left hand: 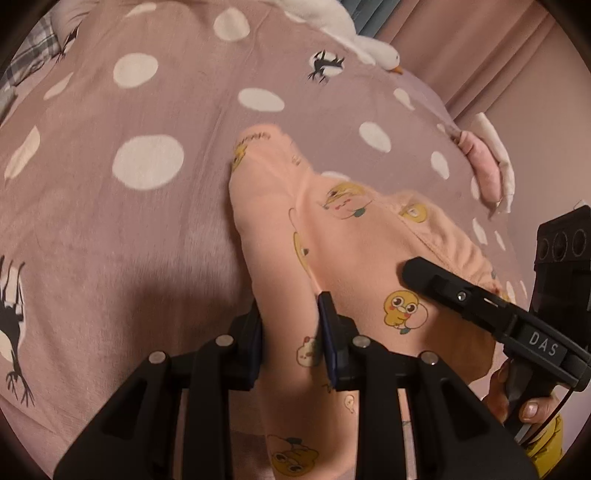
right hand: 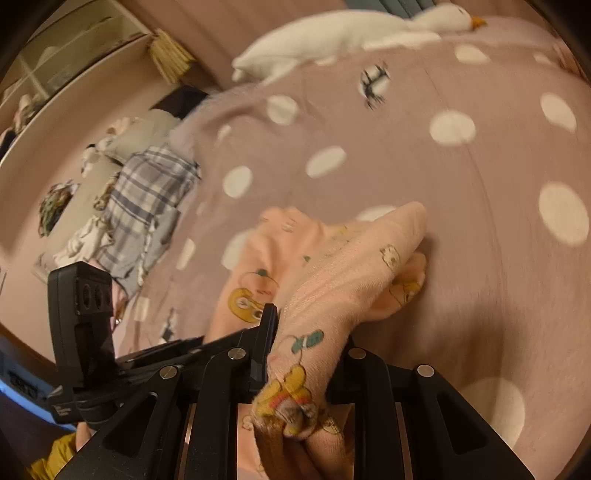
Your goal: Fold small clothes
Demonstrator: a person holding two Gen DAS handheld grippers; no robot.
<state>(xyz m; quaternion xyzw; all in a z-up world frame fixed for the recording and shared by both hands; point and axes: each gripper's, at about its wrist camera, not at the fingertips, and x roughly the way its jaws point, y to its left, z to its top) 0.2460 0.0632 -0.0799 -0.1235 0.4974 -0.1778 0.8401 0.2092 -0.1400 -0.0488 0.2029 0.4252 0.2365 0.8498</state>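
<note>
Left grip: my left gripper (left hand: 291, 332) pinches a ridge of the peach garment (left hand: 351, 266), cloth bunched between both pads.
Right grip: my right gripper (right hand: 306, 347) is clamped on another gathered edge of the same garment (right hand: 332, 258); the printed cloth spills back over the jaws toward the camera.
Garment: it trails forward from both sets of jaws, its far end resting on the spotted bedspread (left hand: 147, 166) ahead of me, its near part lifted in my hold.
Between the grips: my right tool crosses just to the right of my left jaws, so the two holds look close together.
Surroundings: a white plush goose (right hand: 332, 33) lies well beyond the garment, clear of the work.
Step, as I judge it: laying a held edge down to form a fold.
How to do it well: keep both pinches firm, draw the edge taut and level, and lower both ends together so the crease lands straight and unwrinkled.
Risk: uneven tension may skew the fold.
</note>
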